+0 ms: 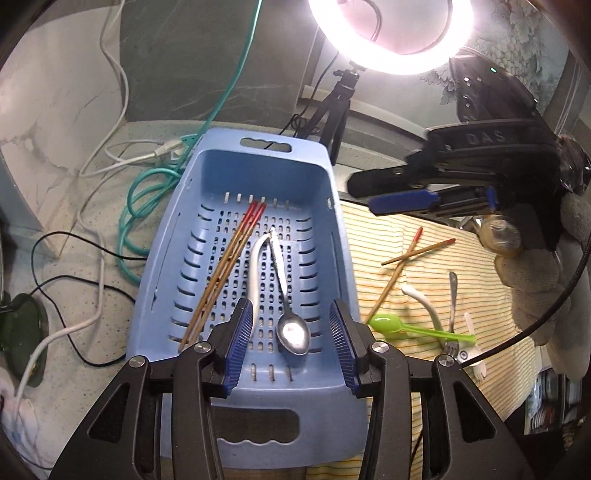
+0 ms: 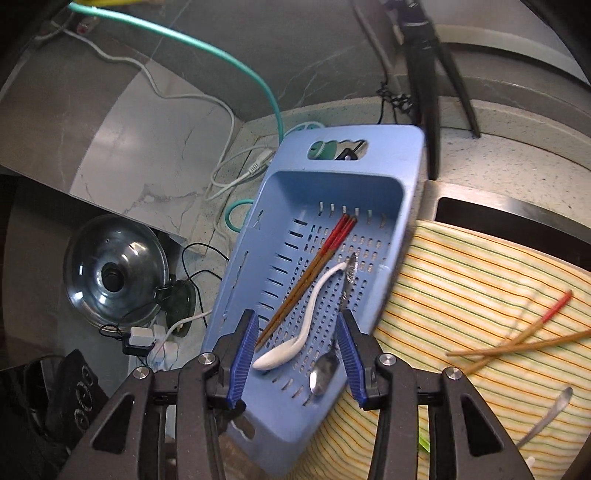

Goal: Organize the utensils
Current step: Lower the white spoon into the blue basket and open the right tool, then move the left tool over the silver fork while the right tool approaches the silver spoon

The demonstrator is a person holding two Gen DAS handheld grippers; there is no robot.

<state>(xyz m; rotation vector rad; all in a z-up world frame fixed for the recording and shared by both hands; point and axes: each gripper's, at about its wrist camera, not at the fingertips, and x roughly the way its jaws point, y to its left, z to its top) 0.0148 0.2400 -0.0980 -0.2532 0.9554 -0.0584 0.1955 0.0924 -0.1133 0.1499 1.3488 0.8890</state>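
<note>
Left wrist view catches the ring light (image 1: 391, 33) and green spoon (image 1: 388, 323); right wrist gets a pot lid (image 2: 116, 271). Both sets of fingers are spread, pinching nothing, above the blue basket (image 1: 332, 229) on a speckled table (image 1: 92, 236).

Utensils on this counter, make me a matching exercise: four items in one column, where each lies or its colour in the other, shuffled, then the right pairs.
Column one:
1. metal spoon
2. green plastic spoon
3. metal fork
4. crossed chopsticks

Column two:
A. red-tipped, on the striped cloth
B. bright green, on the cloth beside the blue basket
C. inside the basket, next to the white spoon
D. on the cloth, tines toward the camera

Pairs: 1-C, 2-B, 3-D, 4-A
</note>
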